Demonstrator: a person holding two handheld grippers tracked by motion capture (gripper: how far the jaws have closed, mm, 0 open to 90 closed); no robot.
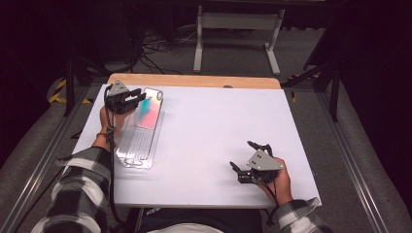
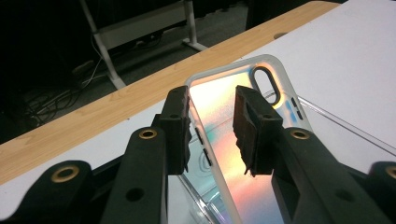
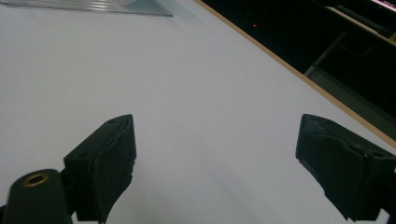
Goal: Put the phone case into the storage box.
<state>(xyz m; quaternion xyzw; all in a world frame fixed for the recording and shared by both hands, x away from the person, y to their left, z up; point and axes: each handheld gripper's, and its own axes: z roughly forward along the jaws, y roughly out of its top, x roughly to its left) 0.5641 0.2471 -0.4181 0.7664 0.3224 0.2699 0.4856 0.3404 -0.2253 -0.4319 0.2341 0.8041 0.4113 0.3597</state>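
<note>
An iridescent phone case (image 1: 148,109) with a pale rim lies at the far end of a clear ribbed tray (image 1: 138,145) on the left of the white table. My left gripper (image 1: 138,99) is over the case's near-left edge. In the left gripper view the case (image 2: 229,77) shows its camera cutout, and my left gripper (image 2: 212,135) stands open astride the case's side rim, one jaw outside the rim and one over the shiny inner face, with a gap at each pad. My right gripper (image 1: 243,155) rests open near the front right, nothing between its jaws (image 3: 215,154).
The white table top (image 1: 218,126) has a wooden strip (image 1: 194,80) along its far edge. The clear tray's rim (image 2: 345,123) runs just right of the case. Beyond the table are a dark floor with cables and a grey desk frame (image 1: 238,22).
</note>
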